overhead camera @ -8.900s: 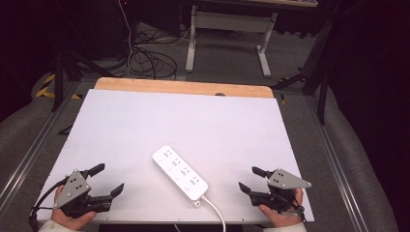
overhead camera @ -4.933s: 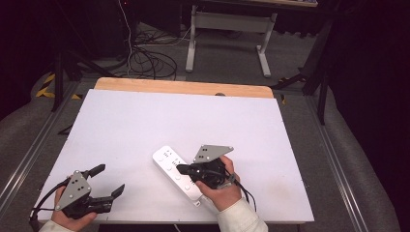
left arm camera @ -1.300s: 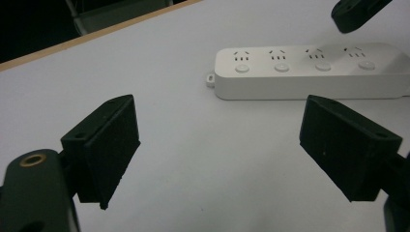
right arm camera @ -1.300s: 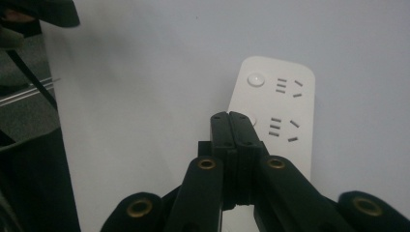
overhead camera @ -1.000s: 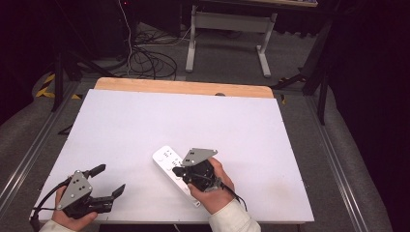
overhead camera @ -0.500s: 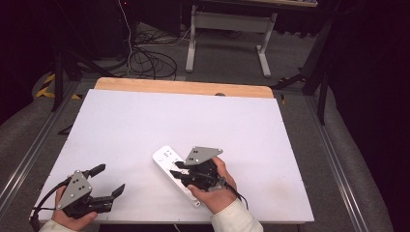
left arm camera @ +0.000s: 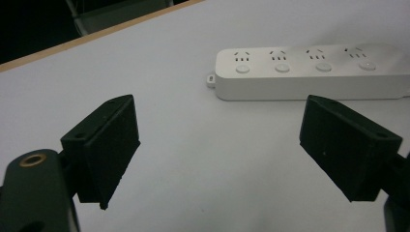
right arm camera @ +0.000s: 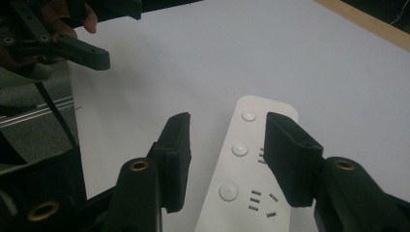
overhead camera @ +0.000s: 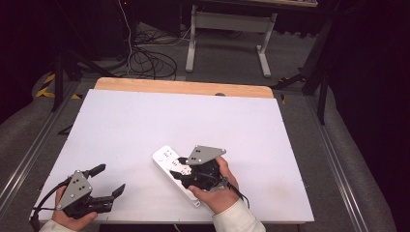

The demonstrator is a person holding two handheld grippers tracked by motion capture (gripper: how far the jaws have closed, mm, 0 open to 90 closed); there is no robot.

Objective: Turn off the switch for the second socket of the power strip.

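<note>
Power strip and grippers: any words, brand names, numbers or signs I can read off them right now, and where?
None can be read.
Power strip: socket holes and round buttons, no printed words or numbers legible in any view.
Left gripper and right gripper: plain black jaws and grey plates with screw holes, no lettering.
Table: plain white surface, no markings.

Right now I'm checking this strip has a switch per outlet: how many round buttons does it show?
4, in a row along the power strip in the left gripper view, one below each socket. The right gripper hovers over it, jaws apart, with three buttons in its view.
</note>
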